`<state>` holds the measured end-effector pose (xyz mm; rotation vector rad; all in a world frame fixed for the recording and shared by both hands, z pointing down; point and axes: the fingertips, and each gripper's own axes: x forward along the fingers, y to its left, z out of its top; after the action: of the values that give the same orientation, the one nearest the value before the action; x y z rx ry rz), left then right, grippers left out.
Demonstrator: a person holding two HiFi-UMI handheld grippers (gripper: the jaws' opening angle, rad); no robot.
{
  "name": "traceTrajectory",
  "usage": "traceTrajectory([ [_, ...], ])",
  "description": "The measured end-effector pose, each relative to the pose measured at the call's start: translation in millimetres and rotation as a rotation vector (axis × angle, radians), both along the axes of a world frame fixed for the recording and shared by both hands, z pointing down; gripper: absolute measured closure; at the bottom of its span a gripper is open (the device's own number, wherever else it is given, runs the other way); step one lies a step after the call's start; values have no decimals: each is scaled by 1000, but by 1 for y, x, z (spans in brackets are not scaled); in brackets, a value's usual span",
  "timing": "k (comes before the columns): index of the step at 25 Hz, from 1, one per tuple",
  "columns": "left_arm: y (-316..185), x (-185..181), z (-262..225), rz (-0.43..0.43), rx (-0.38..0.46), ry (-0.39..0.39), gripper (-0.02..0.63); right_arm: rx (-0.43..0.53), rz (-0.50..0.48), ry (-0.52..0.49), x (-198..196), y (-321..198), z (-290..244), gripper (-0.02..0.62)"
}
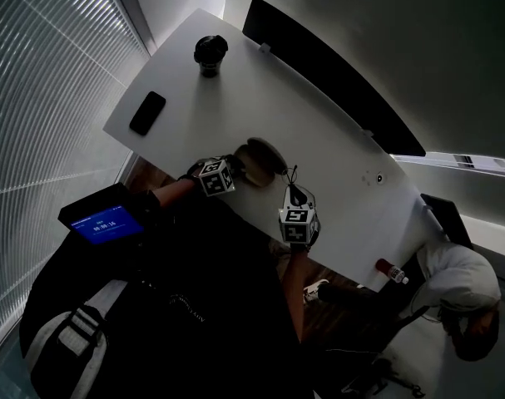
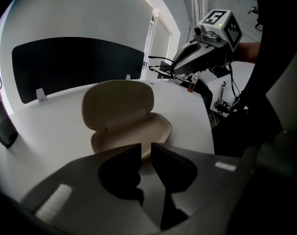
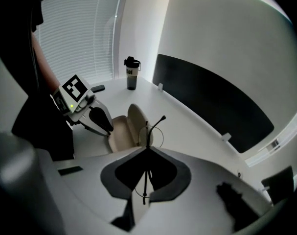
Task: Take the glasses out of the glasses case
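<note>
Glasses are out, pinched in my right gripper; left gripper clamps the open glasses case rim; task nearly done.

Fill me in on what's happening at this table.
A person is working at a white table with a handheld gripper in each hand. The left gripper appears to pinch the front rim of the open beige glasses case, steadying it. The right gripper is shut on the thin-framed glasses and holds them clear of the case, which now looks empty.
</note>
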<state>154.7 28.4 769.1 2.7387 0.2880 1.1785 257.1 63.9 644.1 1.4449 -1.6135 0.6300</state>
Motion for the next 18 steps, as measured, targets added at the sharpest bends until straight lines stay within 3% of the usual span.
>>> traceTrajectory([
  [10, -2, -3, -1, -4, 2, -20, 535, -21, 309, -104, 42, 64, 41, 577],
  [18, -2, -4, 3, -9, 1, -47, 537, -121, 354, -134, 52, 86, 91, 577],
])
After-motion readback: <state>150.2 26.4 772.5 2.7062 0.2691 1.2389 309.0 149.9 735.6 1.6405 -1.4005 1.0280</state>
